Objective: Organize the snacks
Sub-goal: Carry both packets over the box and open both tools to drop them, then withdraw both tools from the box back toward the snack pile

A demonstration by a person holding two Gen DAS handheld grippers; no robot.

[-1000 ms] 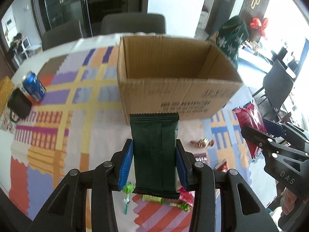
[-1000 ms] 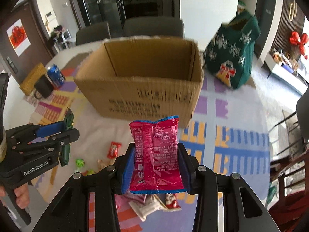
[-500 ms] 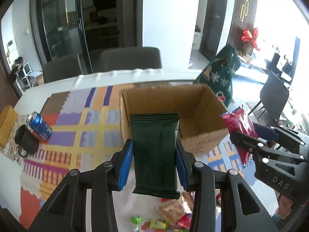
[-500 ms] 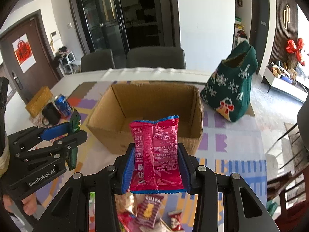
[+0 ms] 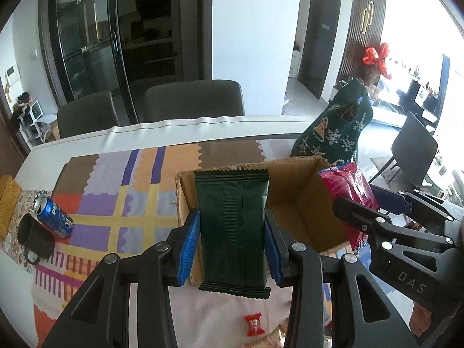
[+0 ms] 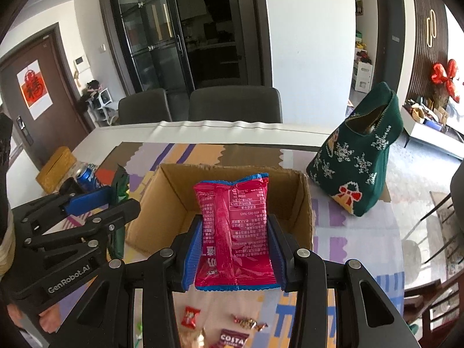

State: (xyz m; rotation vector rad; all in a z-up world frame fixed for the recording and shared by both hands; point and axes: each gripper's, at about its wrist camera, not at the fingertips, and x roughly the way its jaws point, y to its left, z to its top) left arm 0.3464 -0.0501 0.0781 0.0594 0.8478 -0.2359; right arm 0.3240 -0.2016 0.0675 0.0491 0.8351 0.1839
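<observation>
Snack packets hang above the cardboard box (image 5: 293, 203): left hand-held gripper (image 5: 232, 246) clamps green (image 5: 232, 226), right hand-held gripper (image 6: 235, 252) clamps pink (image 6: 235, 232).

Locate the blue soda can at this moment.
The blue soda can lies tilted at the left edge of the patchwork tablecloth in the left wrist view, against a black mug, left of the open cardboard box.

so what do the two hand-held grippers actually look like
Both are black plastic linkage frames with silver rivets and ribbed blue finger pads. The left hand-held gripper carries white "GenRobot.AI" lettering; the right hand-held gripper reads "DAS".
</observation>
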